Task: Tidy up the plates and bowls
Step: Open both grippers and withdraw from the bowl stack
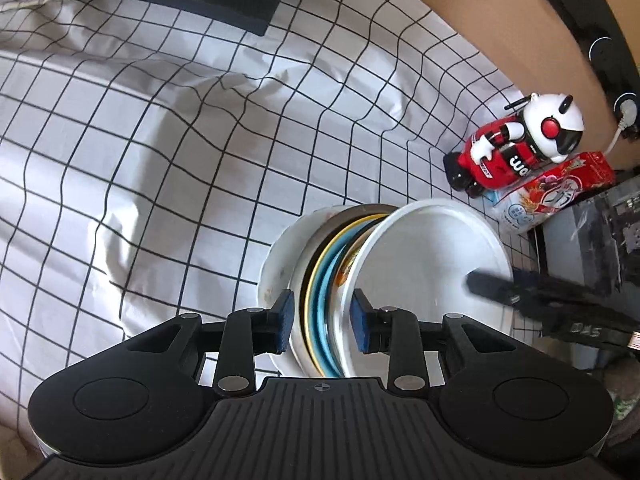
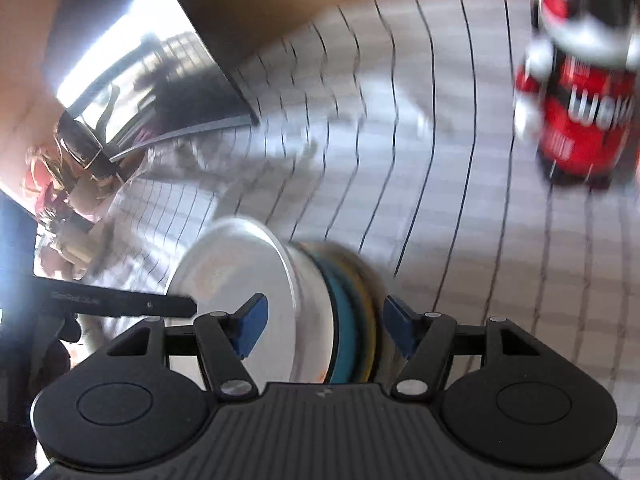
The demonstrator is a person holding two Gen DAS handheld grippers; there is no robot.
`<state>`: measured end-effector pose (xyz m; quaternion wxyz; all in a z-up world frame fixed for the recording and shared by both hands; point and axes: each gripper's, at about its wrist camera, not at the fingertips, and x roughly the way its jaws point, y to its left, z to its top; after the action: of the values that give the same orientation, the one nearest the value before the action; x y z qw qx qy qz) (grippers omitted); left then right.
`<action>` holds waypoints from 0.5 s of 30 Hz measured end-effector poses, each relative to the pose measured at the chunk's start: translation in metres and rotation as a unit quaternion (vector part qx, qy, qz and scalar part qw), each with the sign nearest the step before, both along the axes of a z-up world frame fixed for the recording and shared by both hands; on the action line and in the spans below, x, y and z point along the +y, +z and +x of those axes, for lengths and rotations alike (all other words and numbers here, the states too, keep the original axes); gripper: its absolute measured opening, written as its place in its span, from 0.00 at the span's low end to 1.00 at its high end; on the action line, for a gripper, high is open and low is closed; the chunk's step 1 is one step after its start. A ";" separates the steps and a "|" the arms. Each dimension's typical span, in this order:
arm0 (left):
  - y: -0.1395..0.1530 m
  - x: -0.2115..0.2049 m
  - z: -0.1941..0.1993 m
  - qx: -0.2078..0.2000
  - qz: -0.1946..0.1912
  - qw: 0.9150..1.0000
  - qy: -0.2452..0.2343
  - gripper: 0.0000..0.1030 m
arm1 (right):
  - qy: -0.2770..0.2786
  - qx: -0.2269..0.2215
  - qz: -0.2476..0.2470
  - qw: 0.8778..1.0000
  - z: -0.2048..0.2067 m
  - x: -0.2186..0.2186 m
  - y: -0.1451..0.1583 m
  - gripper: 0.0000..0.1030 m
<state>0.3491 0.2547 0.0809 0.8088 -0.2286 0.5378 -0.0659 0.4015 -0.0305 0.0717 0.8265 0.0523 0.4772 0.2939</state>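
Checked cloth (image 1: 168,128) on tabletop. Both claws angled down: left claw (image 1: 320,320) and right claw (image 2: 322,328) each half-open, straddling one on-edge dish stack (image 1: 332,280); contact unclear. One robot toy (image 1: 520,140).

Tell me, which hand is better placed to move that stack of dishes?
Left, probably: the left gripper has its pads tight against both sides of the stack. The right gripper straddles it too, but one pad seems to stand off the bowl.
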 end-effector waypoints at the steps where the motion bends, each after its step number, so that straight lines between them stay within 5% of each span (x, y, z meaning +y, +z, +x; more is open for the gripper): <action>1: 0.000 0.000 -0.003 -0.007 0.002 1.000 0.001 0.32 | -0.006 -0.025 -0.010 1.000 -0.005 0.000 0.005 0.63; 5: 0.002 0.000 -0.013 -0.044 -0.001 0.999 -0.007 0.34 | -0.038 -0.085 -0.054 0.994 -0.018 -0.001 0.002 0.63; 9: 0.016 0.006 -0.019 -0.115 -0.003 0.993 -0.022 0.31 | -0.077 -0.047 -0.061 0.994 -0.014 -0.001 -0.026 0.63; 12: 0.023 0.017 -0.025 -0.197 -0.004 0.980 -0.023 0.31 | -0.112 -0.022 -0.053 0.992 -0.009 0.001 -0.042 0.63; 15: 0.020 0.024 -0.028 -0.254 0.003 0.967 -0.026 0.31 | -0.129 -0.044 -0.047 0.990 -0.019 0.007 -0.039 0.63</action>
<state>0.3209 0.2788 0.1010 0.9174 -0.1885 0.3209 -0.1410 0.3825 -0.0235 0.0324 0.8793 0.0611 0.4428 0.1643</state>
